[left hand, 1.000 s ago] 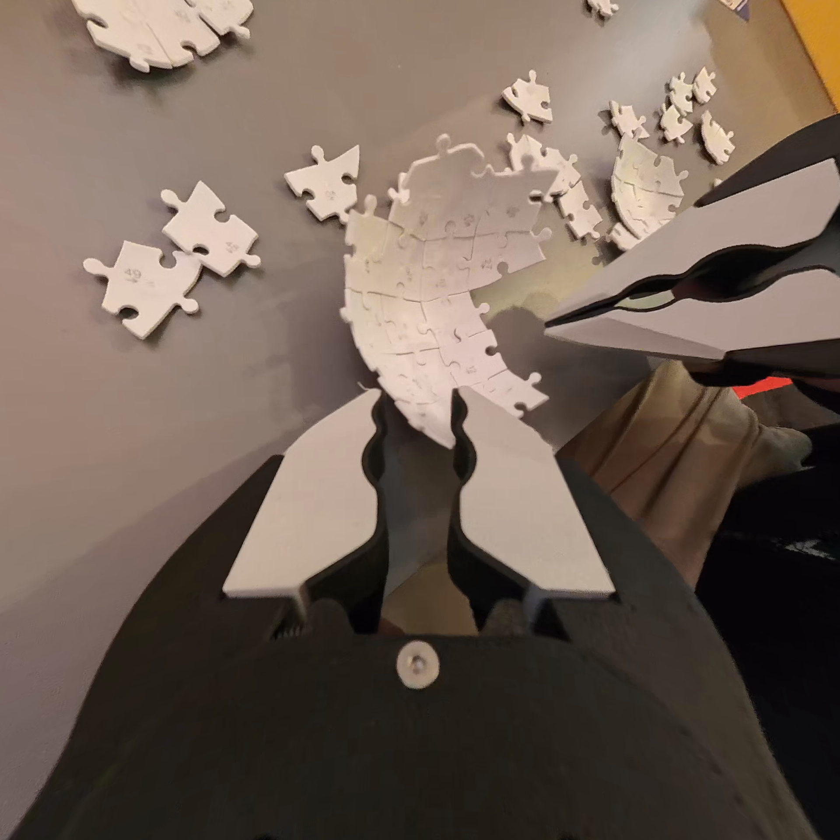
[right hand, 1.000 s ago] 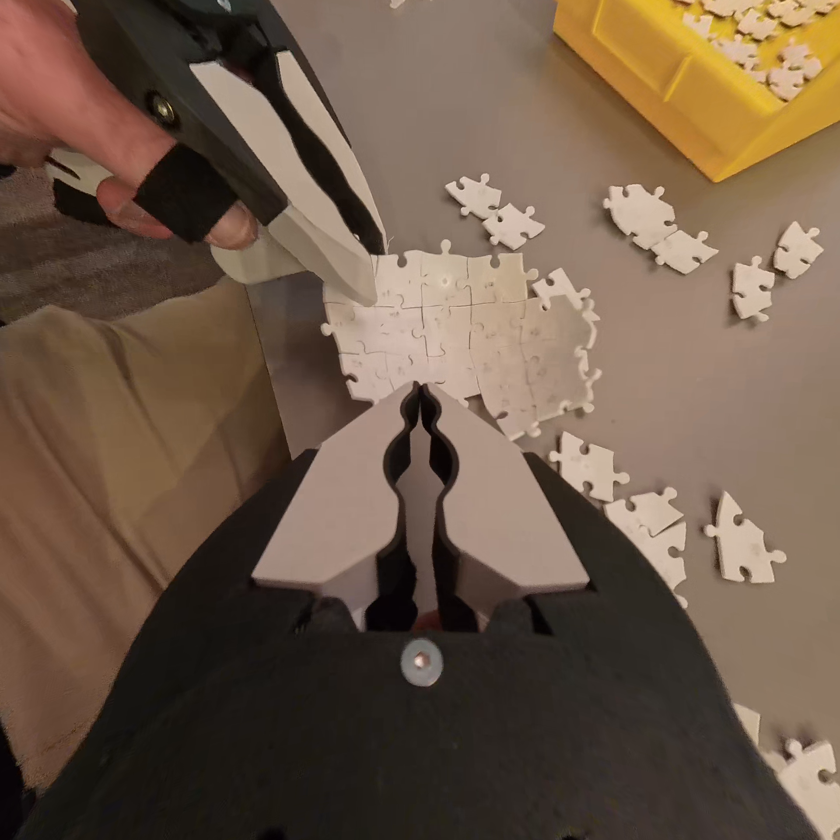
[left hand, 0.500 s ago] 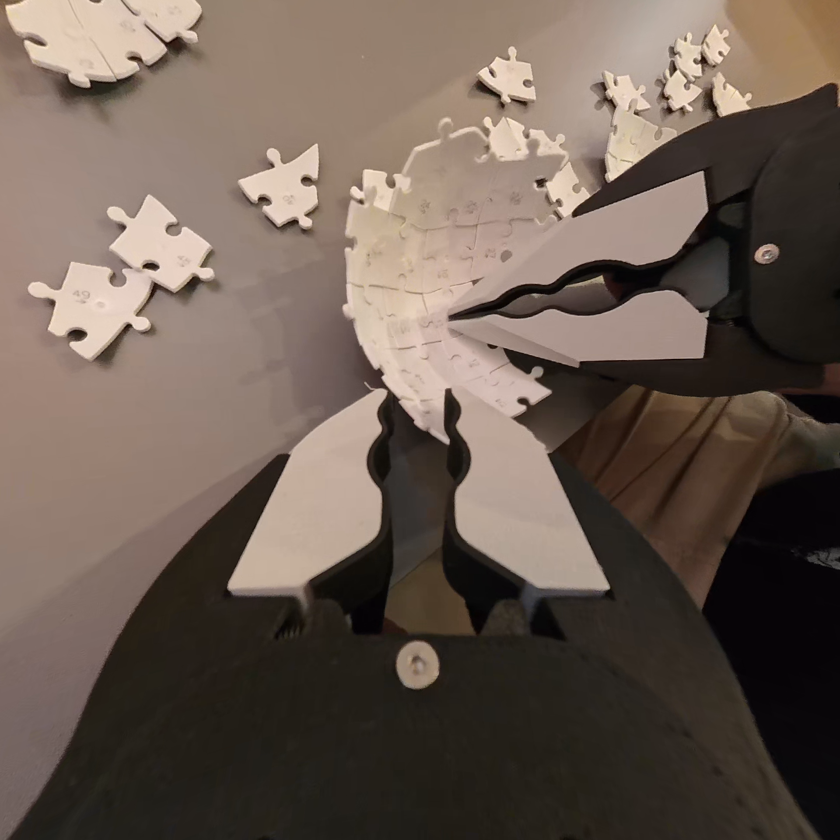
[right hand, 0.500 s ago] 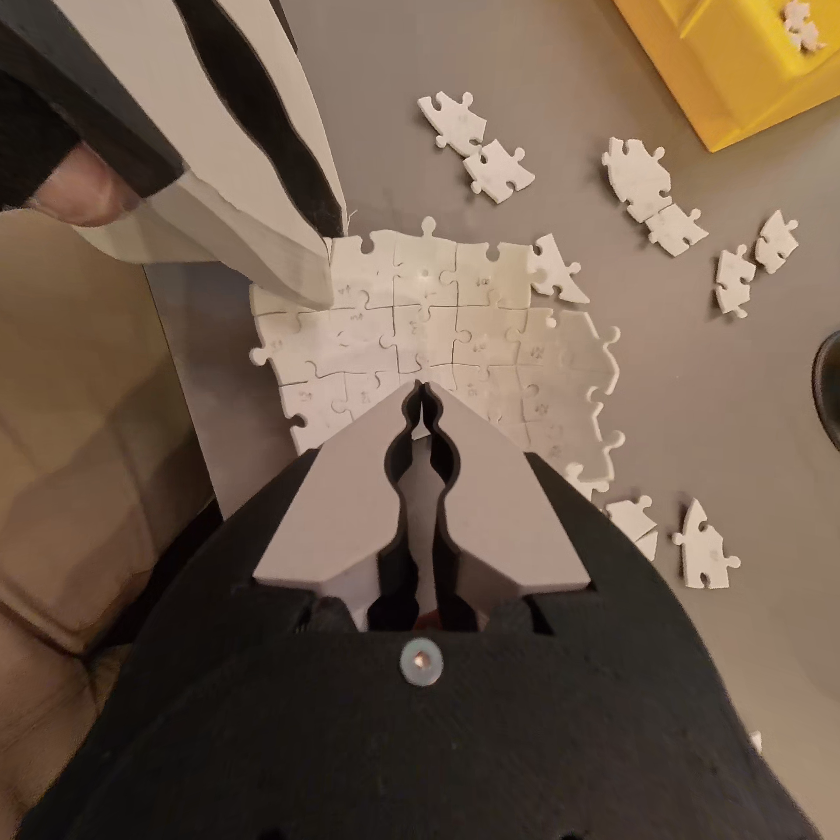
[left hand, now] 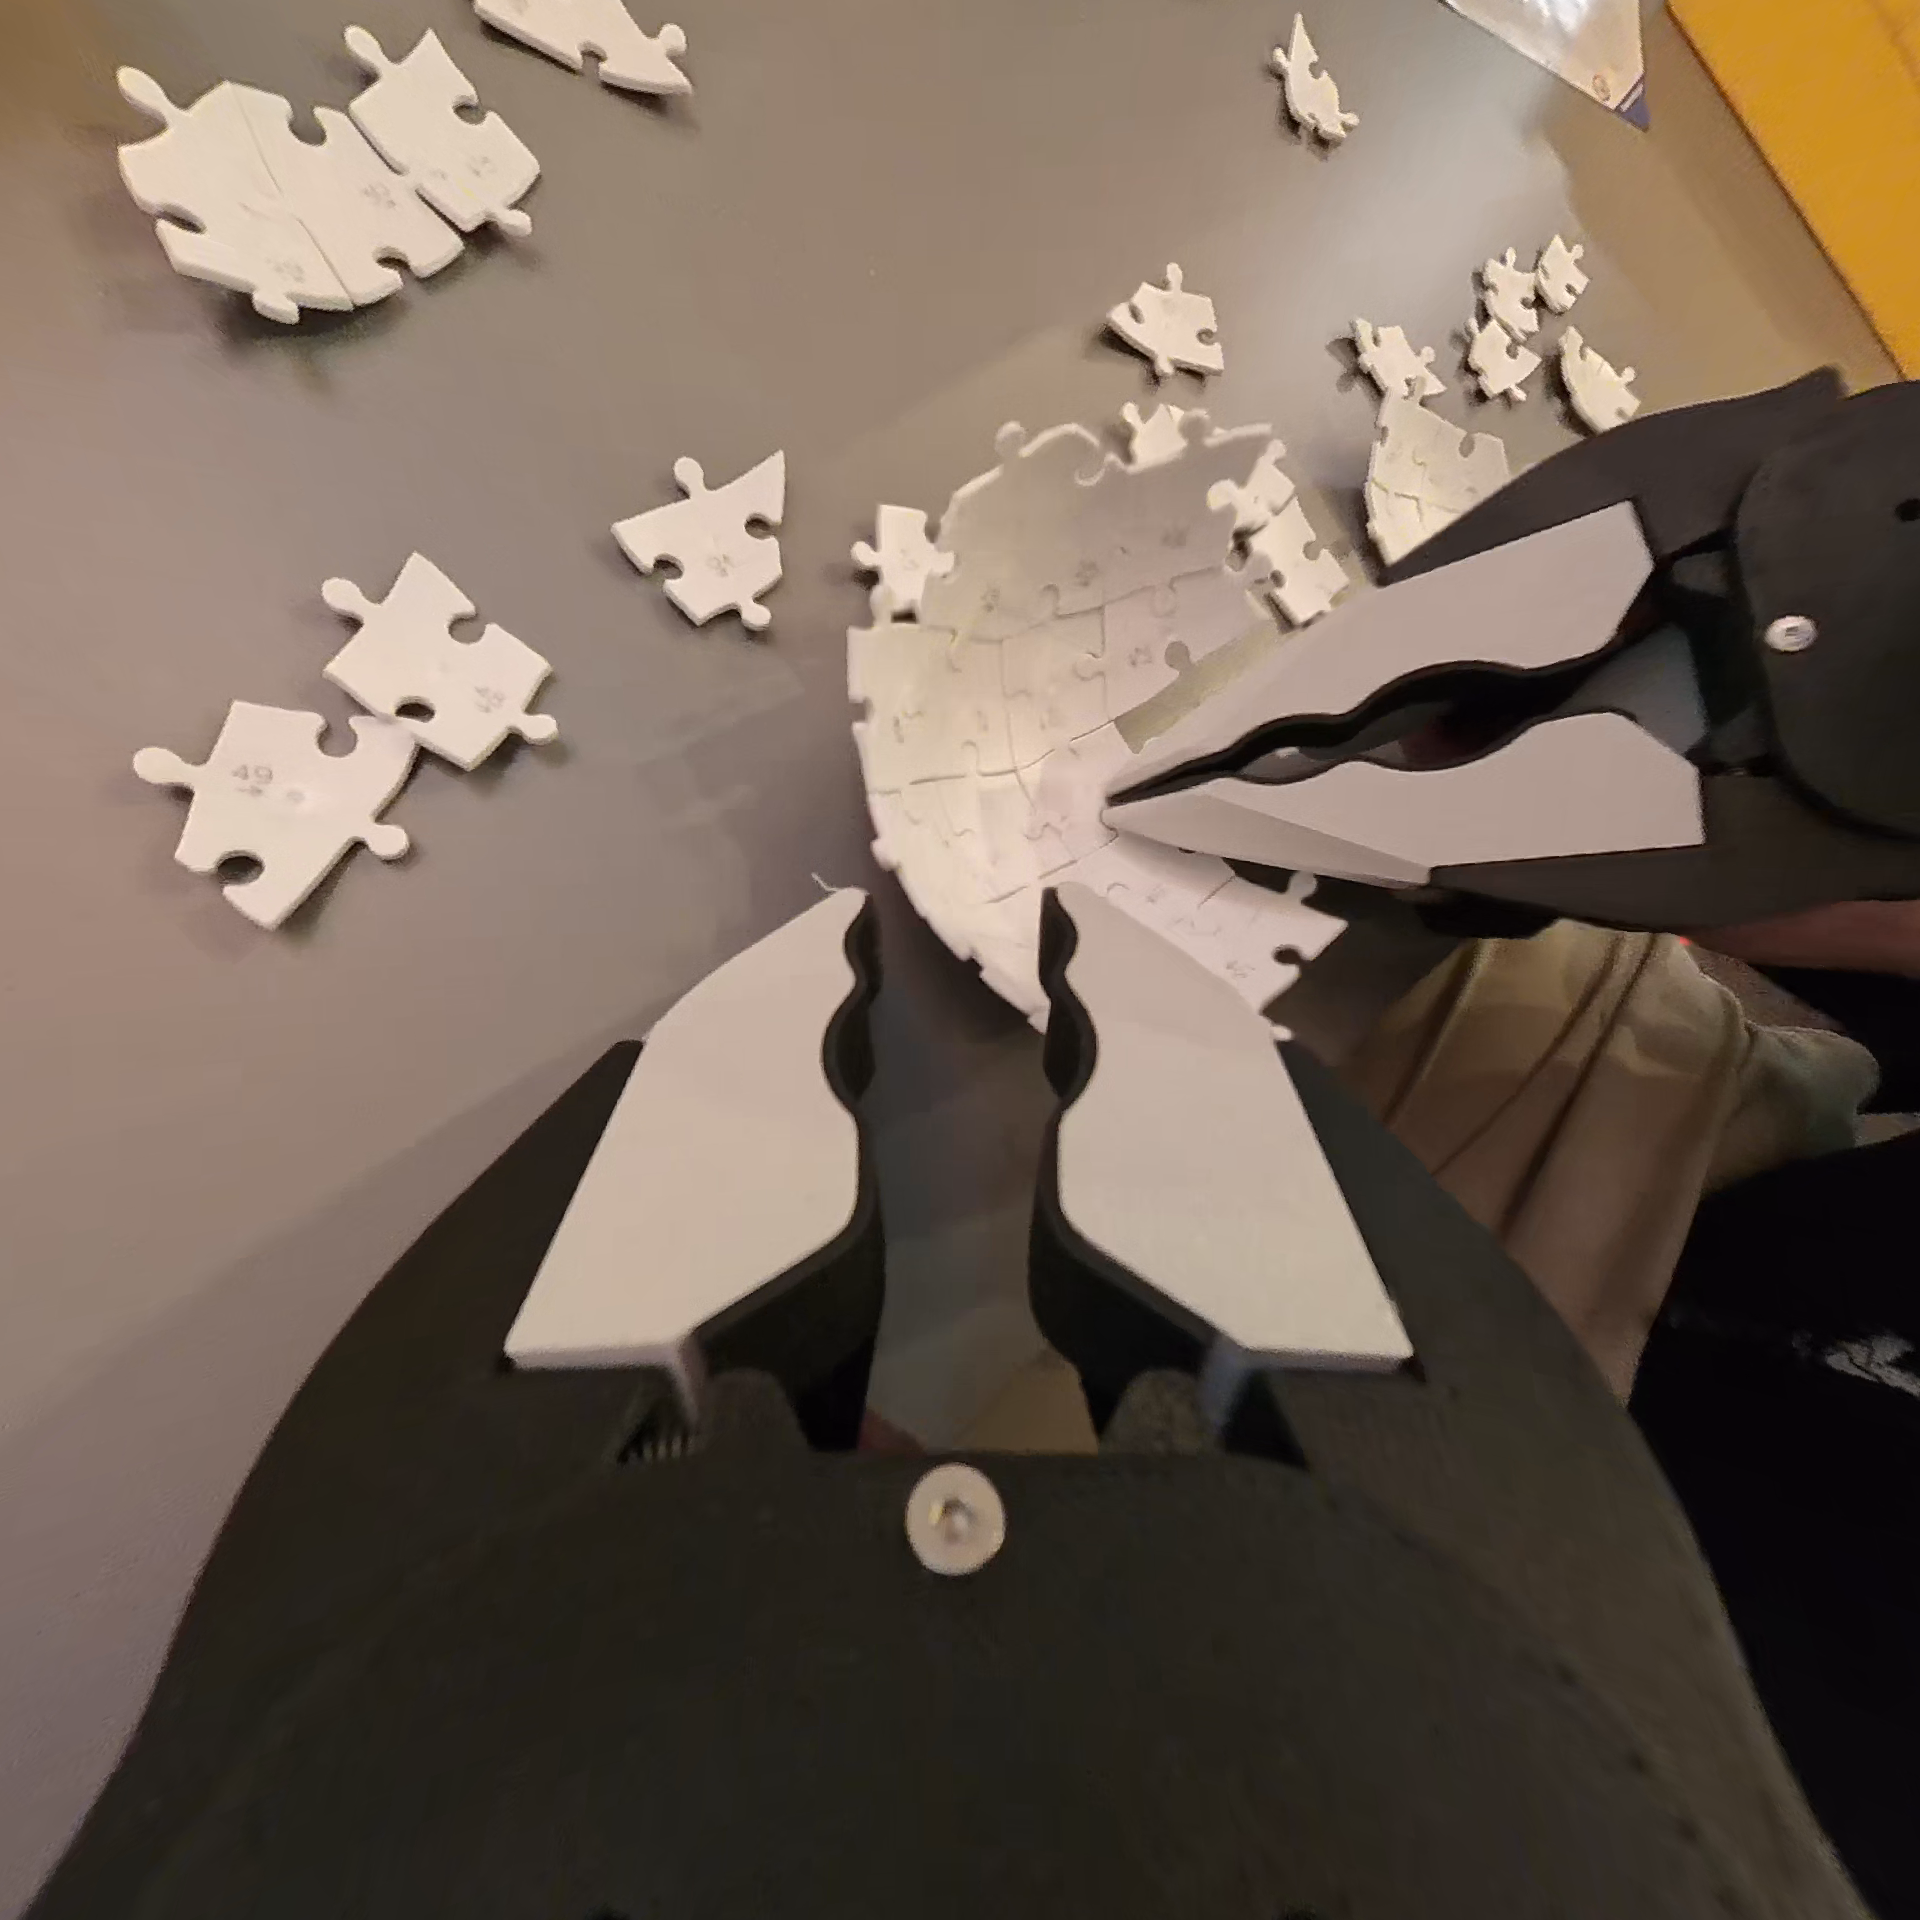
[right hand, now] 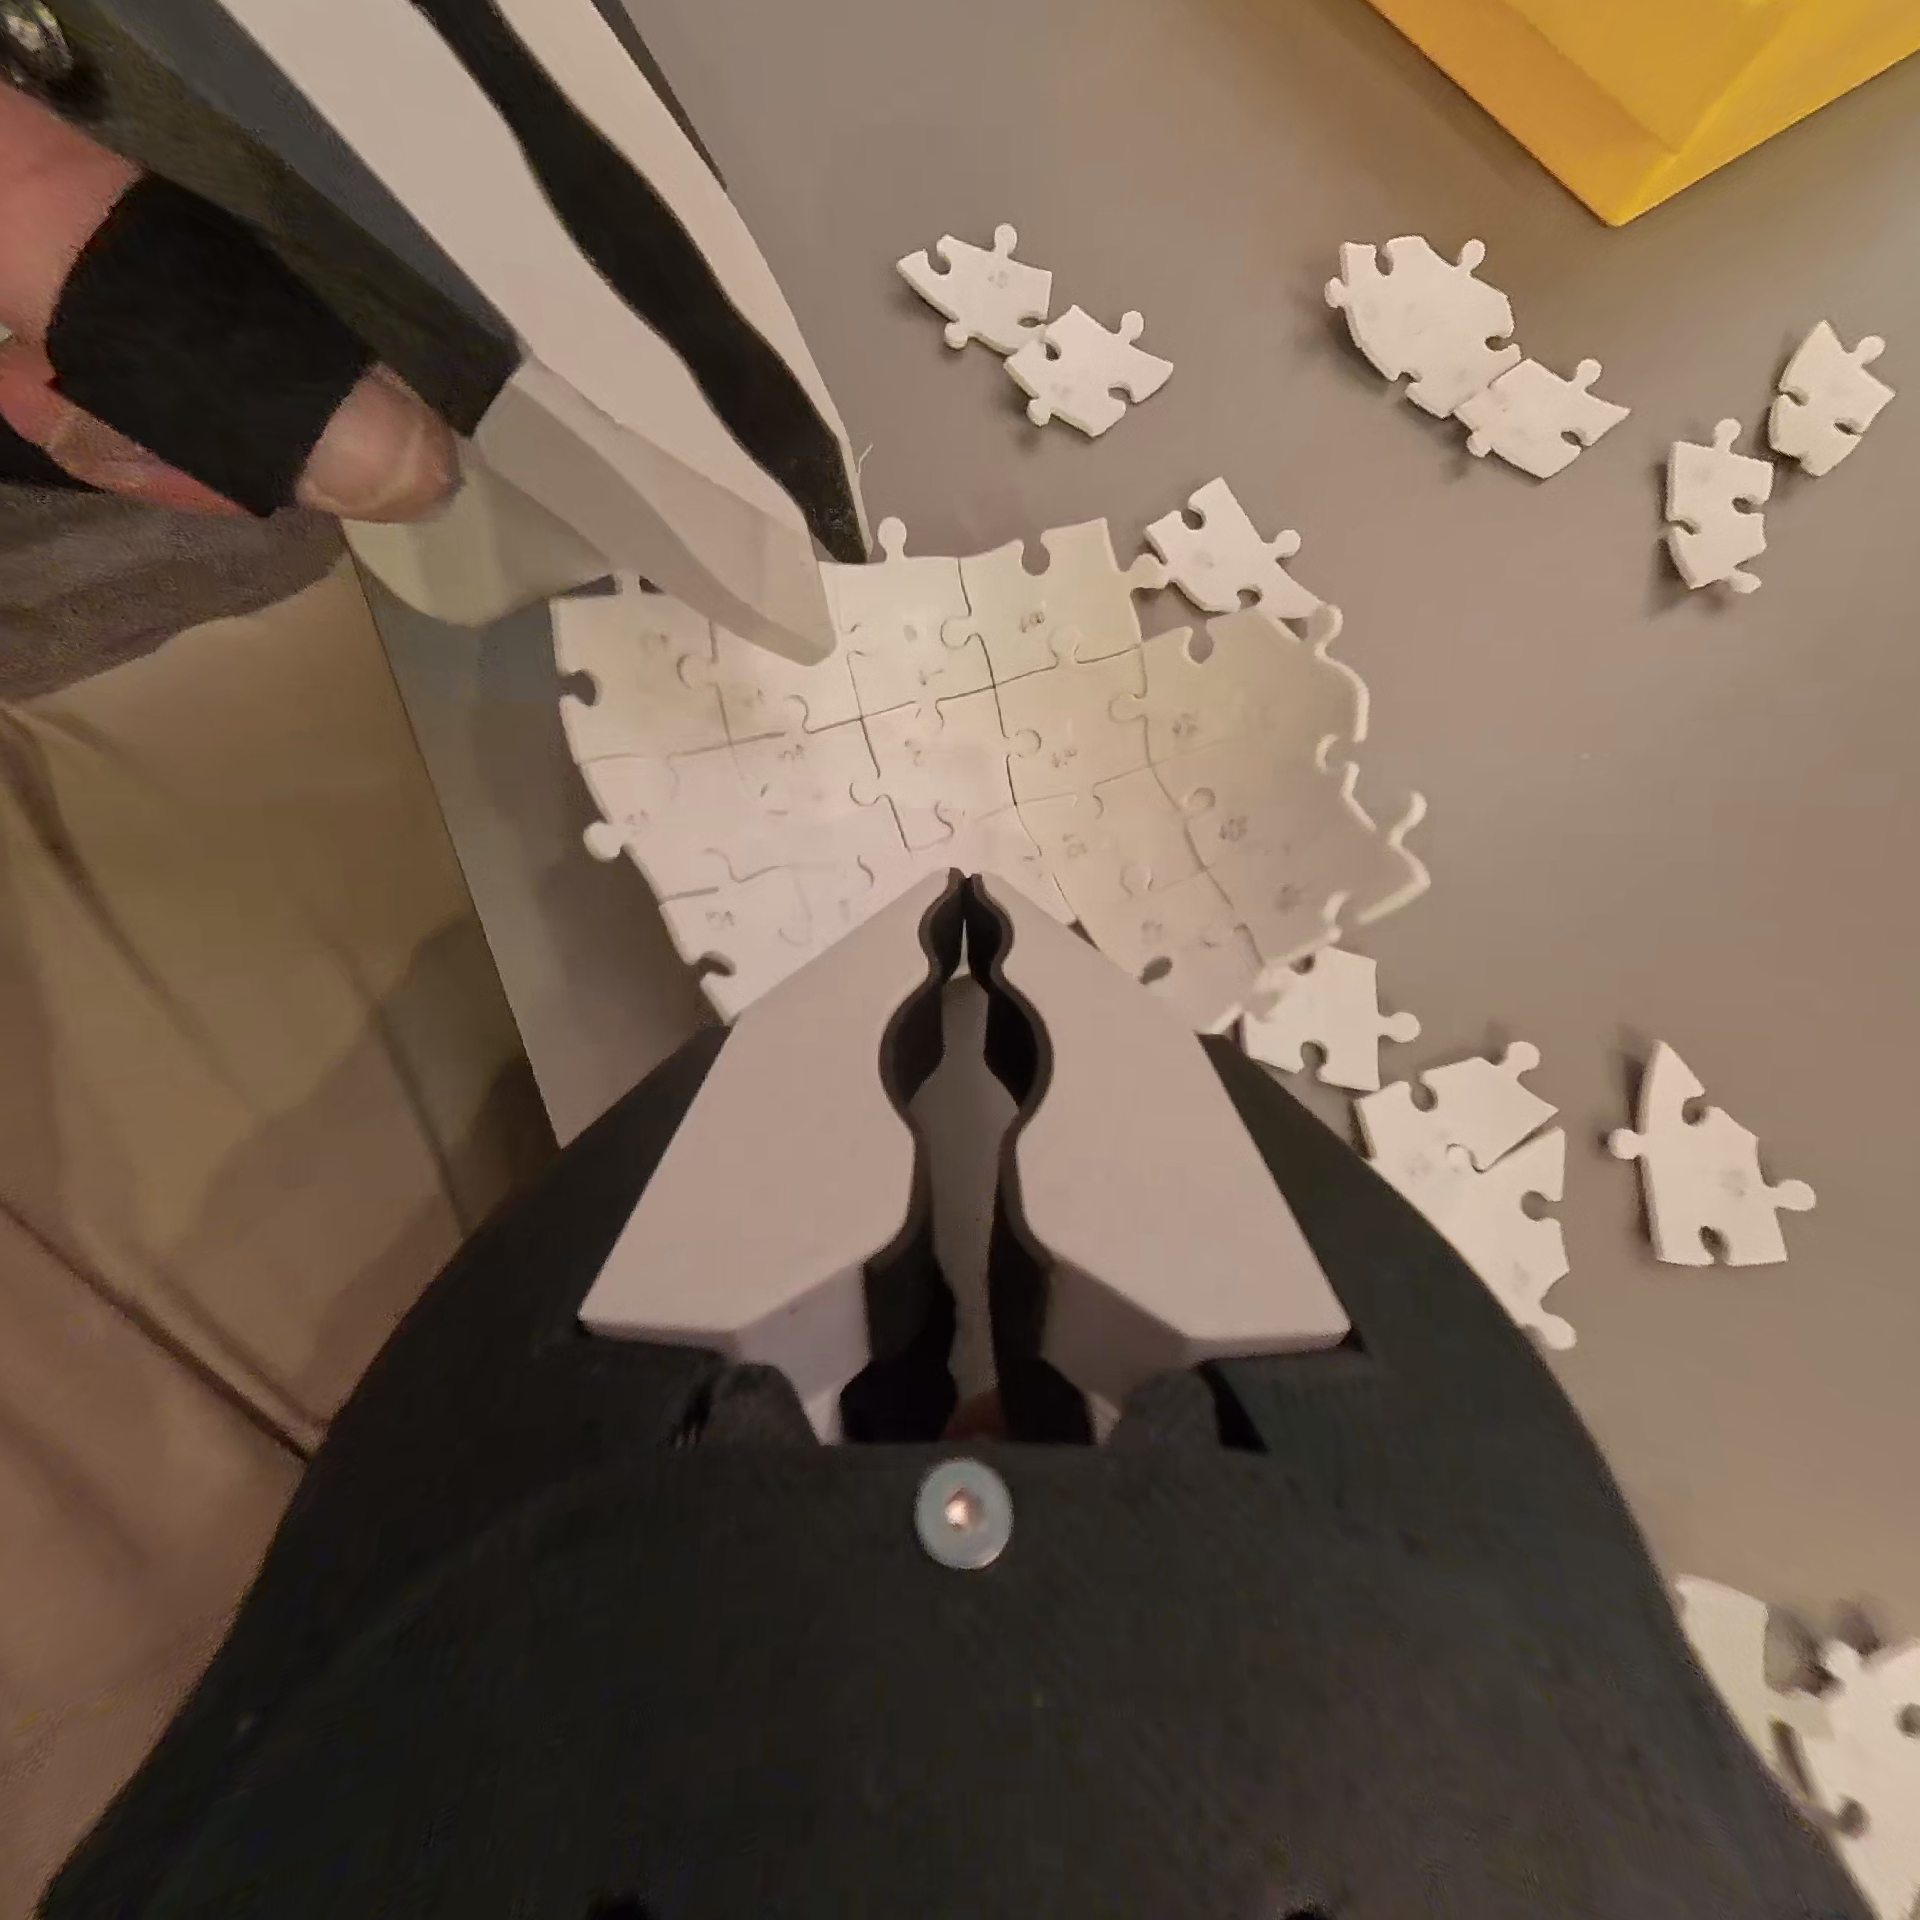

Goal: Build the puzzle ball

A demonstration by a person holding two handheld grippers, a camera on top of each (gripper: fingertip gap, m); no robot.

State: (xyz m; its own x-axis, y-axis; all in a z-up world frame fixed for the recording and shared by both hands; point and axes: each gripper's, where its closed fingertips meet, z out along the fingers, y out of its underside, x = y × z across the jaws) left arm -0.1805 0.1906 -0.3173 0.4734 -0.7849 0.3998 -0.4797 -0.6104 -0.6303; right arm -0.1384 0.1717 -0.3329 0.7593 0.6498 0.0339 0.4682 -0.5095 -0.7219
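Two claws now on the half-built puzzle ball (left hand: 997, 675), tilted up at the near edge of the tabletop (left hand: 623, 1039). Nearest, left gripper (left hand: 956, 914) straddling the shell's lower rim, fingers apart; clamped or merely bracketing, impossible to tell. Newly arrived within the last second: right gripper (right hand: 966, 883), tips together, swung in from the side and pressed against the shell's inner face, likely to seat a joint. Beyond, loose pieces (left hand: 436, 675) scattered toward the far edge, yellow bin (right hand: 1621, 94) farthest.
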